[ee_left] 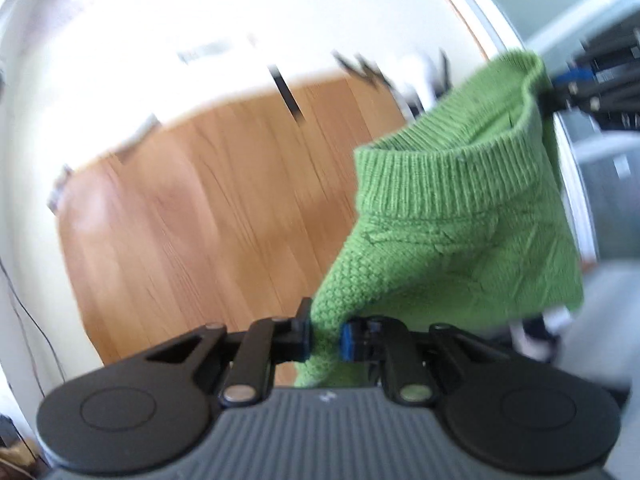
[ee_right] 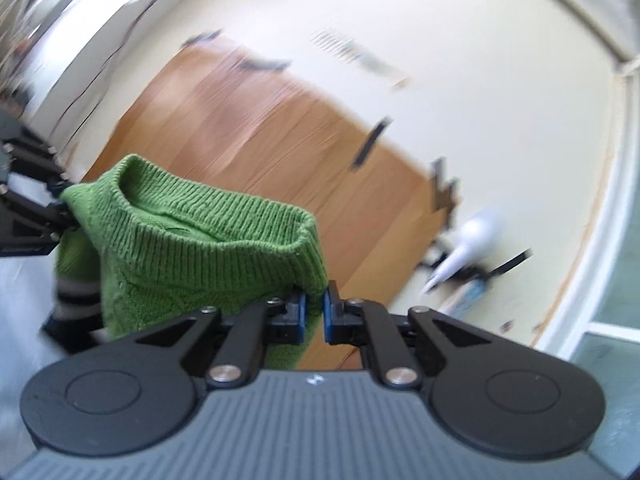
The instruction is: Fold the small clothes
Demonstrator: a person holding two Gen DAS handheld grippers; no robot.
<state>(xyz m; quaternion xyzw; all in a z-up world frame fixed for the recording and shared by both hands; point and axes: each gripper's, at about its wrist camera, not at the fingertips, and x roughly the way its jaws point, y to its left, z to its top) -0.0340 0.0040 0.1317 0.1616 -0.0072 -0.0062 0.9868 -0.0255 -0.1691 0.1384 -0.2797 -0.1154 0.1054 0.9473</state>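
Green knit sweater held aloft above the bench.
Left gripper and right gripper each pinch its ribbed hem, likely spreading it for folding.

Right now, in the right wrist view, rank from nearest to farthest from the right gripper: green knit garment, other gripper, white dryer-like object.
1. Green knit garment: pinched in the right gripper.
2. Left gripper: left, holding the garment's far corner.
3. White dryer-like object: farthest, right, on the floor.

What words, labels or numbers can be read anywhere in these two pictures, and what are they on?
None can be read.
Small white mark on the left gripper body: too small to read.
The same mark on the right gripper body: too small to read.
Papers on the wall: blurred, unreadable.
The green knitted garment shows no label.
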